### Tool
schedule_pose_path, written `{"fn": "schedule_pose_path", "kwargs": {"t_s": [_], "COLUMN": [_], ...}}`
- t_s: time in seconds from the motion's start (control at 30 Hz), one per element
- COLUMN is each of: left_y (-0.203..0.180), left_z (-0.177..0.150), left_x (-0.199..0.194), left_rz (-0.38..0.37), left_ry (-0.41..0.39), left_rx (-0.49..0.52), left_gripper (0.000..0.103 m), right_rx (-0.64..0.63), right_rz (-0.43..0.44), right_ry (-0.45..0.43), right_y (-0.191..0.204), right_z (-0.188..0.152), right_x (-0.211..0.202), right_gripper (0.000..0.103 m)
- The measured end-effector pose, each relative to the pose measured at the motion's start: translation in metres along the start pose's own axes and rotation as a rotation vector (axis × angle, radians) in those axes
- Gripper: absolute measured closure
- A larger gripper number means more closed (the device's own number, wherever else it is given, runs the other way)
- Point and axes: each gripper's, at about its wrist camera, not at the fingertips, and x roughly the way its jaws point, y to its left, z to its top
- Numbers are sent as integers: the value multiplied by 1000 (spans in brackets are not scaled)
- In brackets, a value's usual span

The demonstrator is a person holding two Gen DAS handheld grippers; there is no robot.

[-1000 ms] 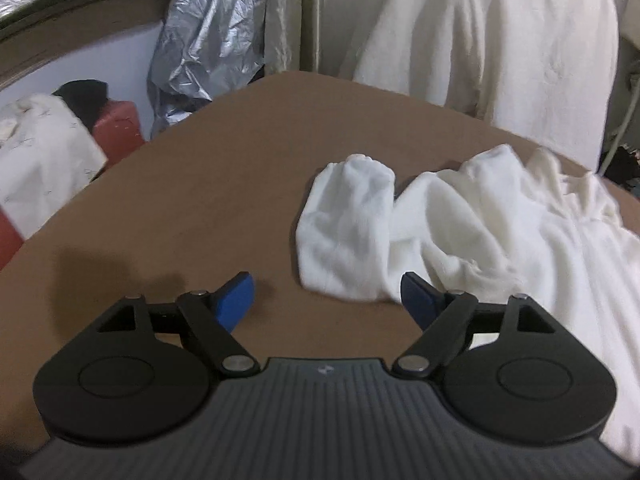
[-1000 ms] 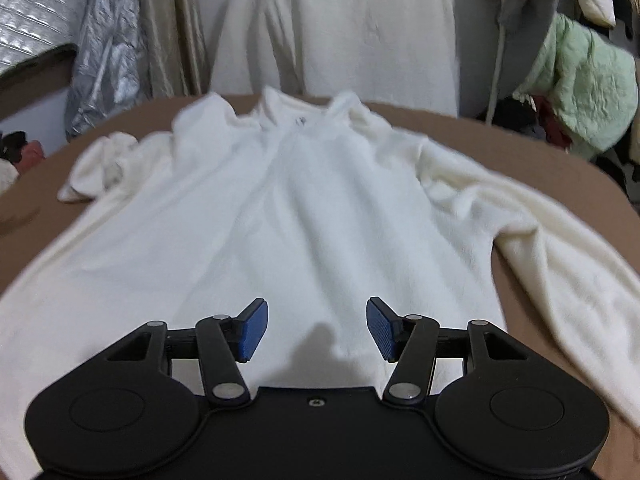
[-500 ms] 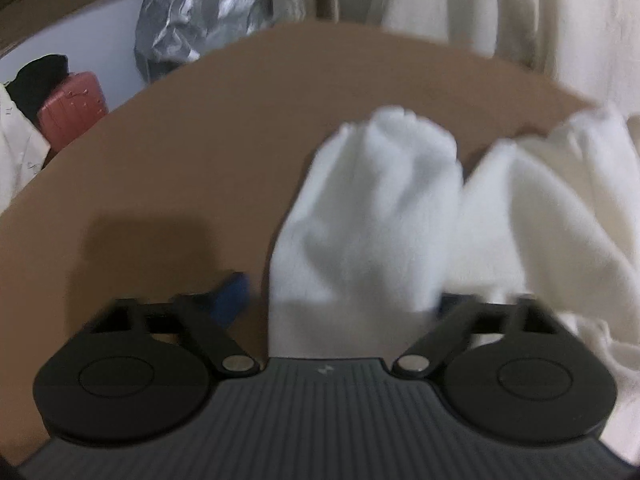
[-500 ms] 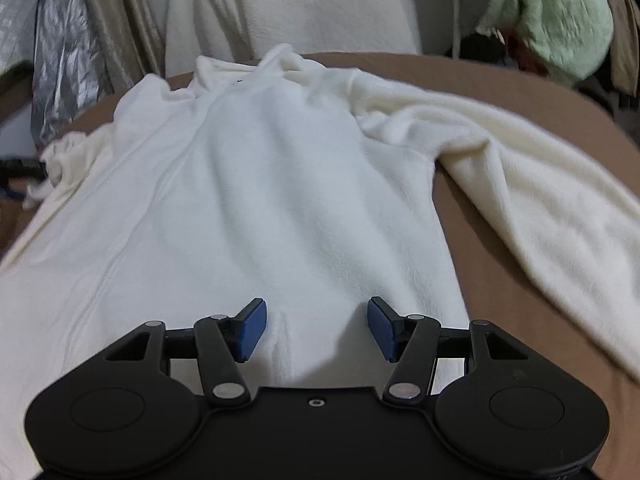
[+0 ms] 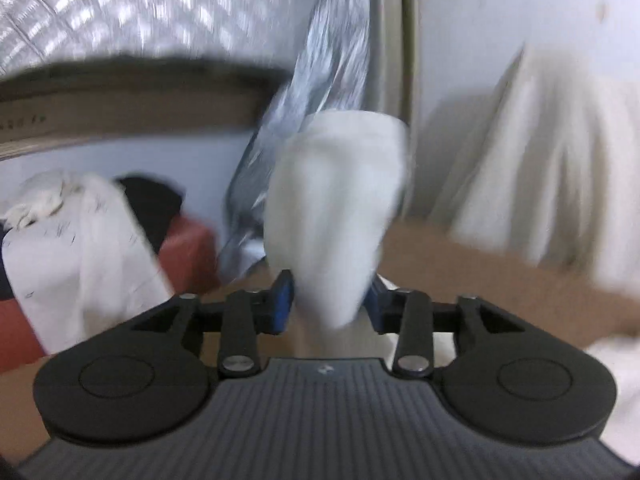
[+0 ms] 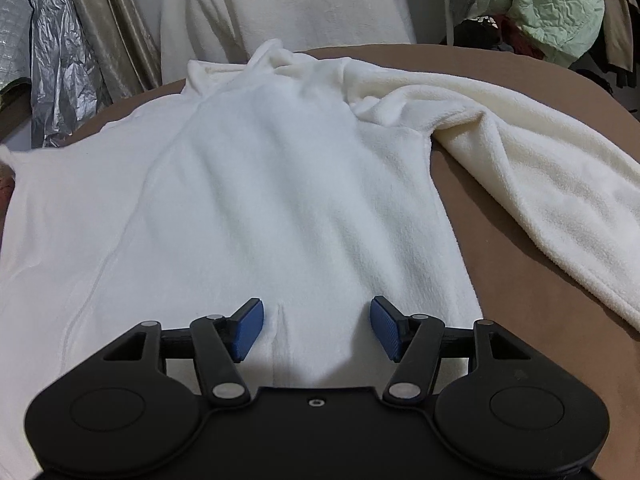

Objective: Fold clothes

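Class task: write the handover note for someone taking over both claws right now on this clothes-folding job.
Left claw: sleeve cuff between its pads, lifted off the table; jaws opening, so the hold may be loosening.
Right claw: open, jaws opening, low over the fleece top near its hem, holding nothing.
Top lies spread flat on the brown table; other sleeve stretched out to the side.
Done: no fold visible yet.
Left: fold both sleeves in, then the body.

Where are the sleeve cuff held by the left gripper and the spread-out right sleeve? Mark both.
sleeve cuff (image 5: pixel 336 208), left wrist view, middle of the lifted fleece end.
right sleeve (image 6: pixel 532 160), right wrist view, mid-length on the table.
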Motion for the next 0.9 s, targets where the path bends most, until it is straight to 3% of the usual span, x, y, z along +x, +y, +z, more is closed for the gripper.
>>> {"fn": "schedule_pose_path", "kwargs": {"t_s": [0.07, 0.13, 0.23, 0.33, 0.4, 0.57, 0.63, 0.7, 0.8, 0.87, 0.9], "left_y": [13, 39, 70, 78, 71, 6, -21, -48, -80, -97, -98], "left_z": [-22, -40, -65, -73, -63, -24, -11, -5, -10, -22, -24], "left_x": [22, 20, 6, -5, -15, -19, -1, 20, 66, 88, 87], "left_rz": [94, 126, 78, 69, 23, -147, -142, -92, -25, -2, 3], "left_ry": [116, 184, 243, 254, 217, 182, 193, 224, 407, 526, 514], "left_rx": [24, -82, -222, -211, -193, -107, -48, 10, 141, 265, 279], "left_gripper": [66, 66, 66, 66, 66, 49, 30, 29, 10, 11, 26], "right_rx": [1, -3, -13, -31, -33, -35, -37, -35, -25, -32, -36], "right_rz": [-3, -4, -3, 2, 0, -35, -40, -37, -21, -19, -19], "right_ry": [1, 3, 6, 13, 18, 5, -6, -16, -22, -18, -16], "right_y": [0, 0, -1, -2, -2, 4, 5, 5, 1, 1, 1], "right_z": [1, 0, -2, -2, -1, -4, -7, -9, -10, -9, -9], "right_x": [1, 0, -2, -2, -1, 2, 3, 2, 1, 1, 1], "right_gripper": [38, 38, 37, 37, 36, 35, 34, 34, 34, 34, 34]}}
